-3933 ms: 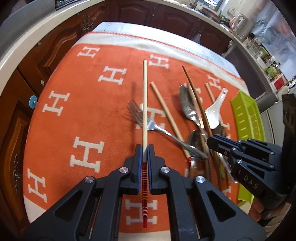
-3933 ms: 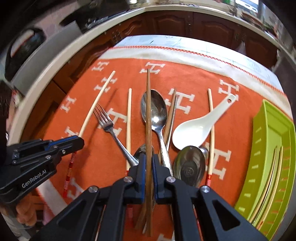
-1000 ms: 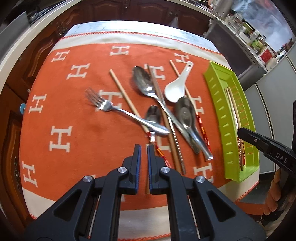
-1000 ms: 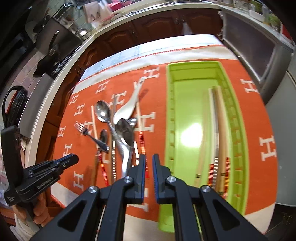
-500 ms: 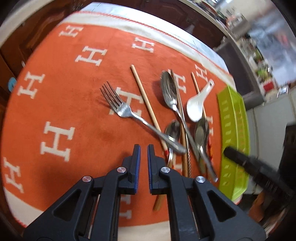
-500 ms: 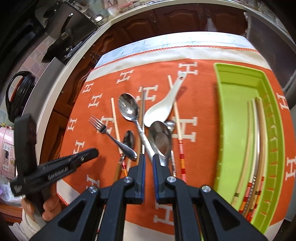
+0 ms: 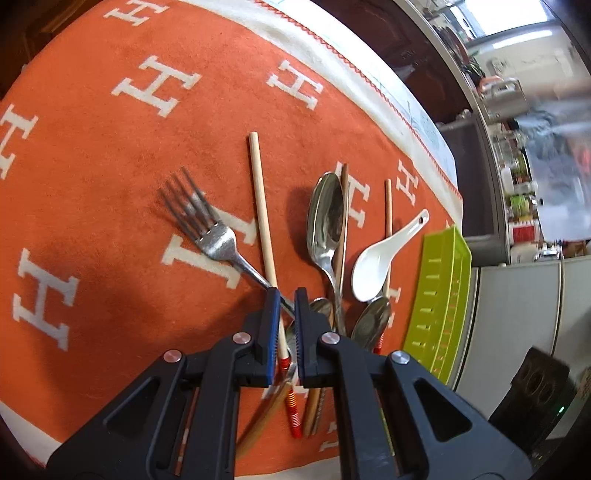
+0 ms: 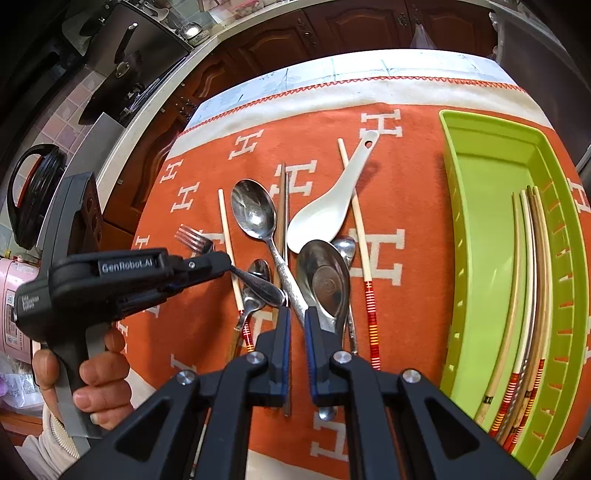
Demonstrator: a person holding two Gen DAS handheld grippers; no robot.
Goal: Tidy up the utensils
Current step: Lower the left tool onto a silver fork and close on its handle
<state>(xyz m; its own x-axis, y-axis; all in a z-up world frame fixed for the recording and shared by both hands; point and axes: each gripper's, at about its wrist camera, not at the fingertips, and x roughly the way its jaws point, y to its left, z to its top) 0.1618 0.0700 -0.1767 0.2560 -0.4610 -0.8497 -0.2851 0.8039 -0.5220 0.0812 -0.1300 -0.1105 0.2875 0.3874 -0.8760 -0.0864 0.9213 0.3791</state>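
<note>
Utensils lie bunched on an orange cloth (image 7: 110, 166): a fork (image 7: 218, 240), a pale chopstick (image 7: 262, 210) with a red striped end, a large metal spoon (image 7: 325, 221), a white ceramic spoon (image 7: 376, 266) and more spoons and chopsticks. My left gripper (image 7: 286, 299) is shut with nothing in it, low over the spot where the fork's handle crosses the pale chopstick. In the right wrist view its tip, the left gripper (image 8: 225, 264), sits on that crossing. My right gripper (image 8: 297, 314) is shut and empty, above the spoon handles. A green tray (image 8: 491, 221) holds several chopsticks (image 8: 528, 277).
The green tray (image 7: 443, 288) stands at the cloth's right edge. A hand (image 8: 92, 369) holds the left gripper at the table's front left. Dark wooden cabinets (image 8: 332, 26) run behind the table. A black kettle (image 8: 33, 199) sits on the counter to the left.
My left gripper has rolled and dropped closer to the fork and pale chopstick. The right gripper has swung left, from over the tray to over the spoons. Both stayed shut.
</note>
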